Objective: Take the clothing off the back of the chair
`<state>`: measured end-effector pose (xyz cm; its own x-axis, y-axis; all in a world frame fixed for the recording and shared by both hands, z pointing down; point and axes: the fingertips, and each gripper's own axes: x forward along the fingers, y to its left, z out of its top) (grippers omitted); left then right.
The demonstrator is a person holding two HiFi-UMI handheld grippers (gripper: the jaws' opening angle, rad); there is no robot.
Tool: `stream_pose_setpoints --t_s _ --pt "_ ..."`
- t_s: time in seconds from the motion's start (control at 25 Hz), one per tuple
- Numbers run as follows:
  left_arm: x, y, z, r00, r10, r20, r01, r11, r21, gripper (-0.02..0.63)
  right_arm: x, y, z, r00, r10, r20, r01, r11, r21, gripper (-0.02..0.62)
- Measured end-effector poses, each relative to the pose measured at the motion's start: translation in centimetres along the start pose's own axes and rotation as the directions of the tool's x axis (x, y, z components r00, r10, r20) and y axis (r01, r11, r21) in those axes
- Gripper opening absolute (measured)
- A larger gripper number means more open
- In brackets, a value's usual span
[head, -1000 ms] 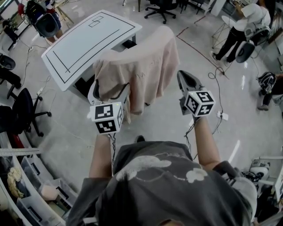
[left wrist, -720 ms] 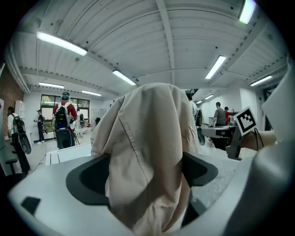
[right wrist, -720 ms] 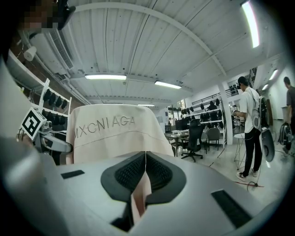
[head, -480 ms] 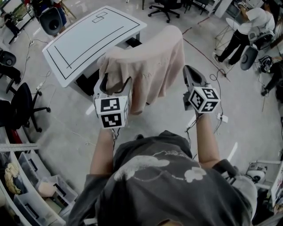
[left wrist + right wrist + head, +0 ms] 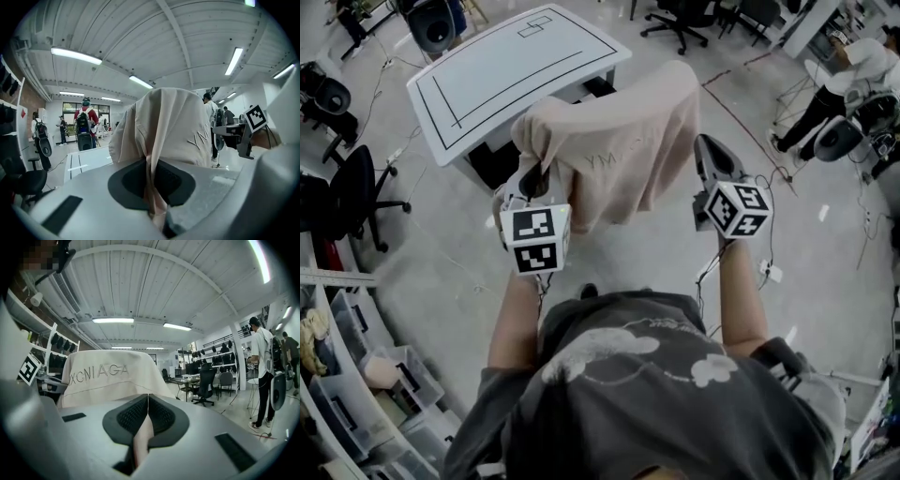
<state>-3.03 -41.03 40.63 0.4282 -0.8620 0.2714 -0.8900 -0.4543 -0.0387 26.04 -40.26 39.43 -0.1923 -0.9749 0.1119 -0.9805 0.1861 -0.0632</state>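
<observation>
Head view: the clothing (image 5: 619, 141) is a pale beige garment of soft, matte knit. It hangs over the top edge of the chair back and covers it entirely, falling in loose folds down both sides. A row of thin capital letters runs across the cloth, with a fine seam line beneath it.

The left gripper (image 5: 534, 180) has just been closing its jaws. In the left gripper view the dark ribbed pads pinch a bunched vertical fold at the garment's left edge. The right gripper (image 5: 707, 159) is at the garment's right edge with its jaws together, and the right gripper view shows a narrow strip of the same beige cloth caught low between its pads.

Both grippers have smooth grey plastic bodies. Beyond the chair stands a white table (image 5: 506, 75) with black lines on its flat top, on a glossy grey floor (image 5: 441, 253).
</observation>
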Motion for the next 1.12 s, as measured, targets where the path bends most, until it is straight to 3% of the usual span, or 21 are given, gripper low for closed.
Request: stream_pose_setpoints --t_s 0.32,0.56,0.64,0.92,1.12 --pt "-1.2 0.0 -0.2 0.996 0.086 -0.035 -0.087 0.996 -0.03 0.006 1.1 -0.7 0.7 0.987 0.158 -0.009 -0.158 0.987 -0.002 0.016" --pt "-2.3 -0.1 -0.5 0.983 0.175 -0.048 -0.178 0.983 -0.046 0.006 2.5 -0.4 -0.2 0.955 0.288 -0.068 -0.288 0.958 0.012 0.317" --pt "-2.7 -0.1 -0.4 0.978 0.204 -0.051 -0.207 0.977 -0.048 0.006 3.3 -0.2 -0.3 0.942 0.327 -0.081 -0.326 0.945 0.029 0.363" --pt "-3.3 0.0 -0.5 0.956 0.286 -0.068 -0.289 0.956 -0.043 0.006 6.7 0.0 0.4 0.909 0.398 -0.121 -0.404 0.914 -0.027 0.388" --pt "-3.5 0.0 -0.6 0.94 0.33 -0.084 -0.334 0.941 -0.045 0.006 8.5 0.4 0.6 0.868 0.475 -0.147 -0.486 0.872 -0.052 0.387"
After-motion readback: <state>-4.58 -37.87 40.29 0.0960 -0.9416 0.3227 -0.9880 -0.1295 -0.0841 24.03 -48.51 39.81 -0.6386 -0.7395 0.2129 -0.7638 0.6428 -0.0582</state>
